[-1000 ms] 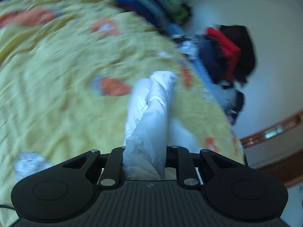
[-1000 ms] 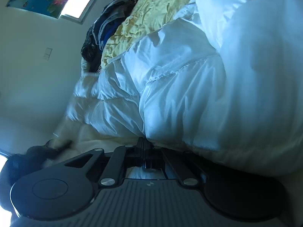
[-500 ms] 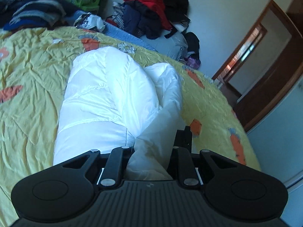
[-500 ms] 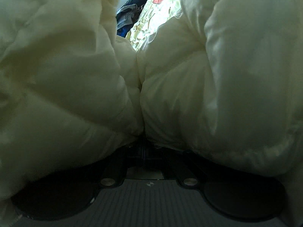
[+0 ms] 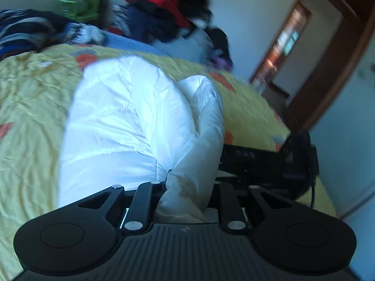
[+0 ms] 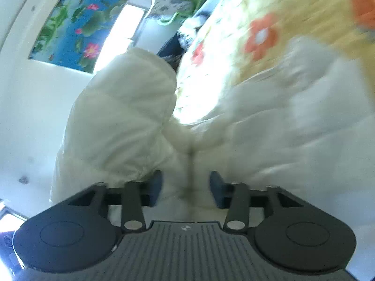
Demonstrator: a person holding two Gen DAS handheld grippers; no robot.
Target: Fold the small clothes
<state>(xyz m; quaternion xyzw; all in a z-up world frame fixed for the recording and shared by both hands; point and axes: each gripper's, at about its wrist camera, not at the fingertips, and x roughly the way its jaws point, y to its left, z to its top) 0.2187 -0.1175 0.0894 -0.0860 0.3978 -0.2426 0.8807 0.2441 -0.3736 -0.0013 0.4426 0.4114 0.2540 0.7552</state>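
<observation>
Between the left gripper's fingers sits a bunched fold of the white quilted puffer jacket. The fingers stand partly apart with padded cloth filling the whole gap between them, so they look clamped on it, though the contact itself is hidden by the fabric. The pinched part is a narrow, sleeve-like roll along the jacket's right side; holding it there seems meant to carry that part over the body of the garment.

The right gripper's fingers are spread wide, with jacket material lying loose in the gap. The pads do not seem to press it, so this looks like a release or a fresh approach rather than a hold. A puffy lobe of jacket rises at the left of that view.

Beyond, the jacket lies on the yellow bedspread with orange flowers. A heap of dark and red clothes sits at the far edge, well apart from the jacket.
</observation>
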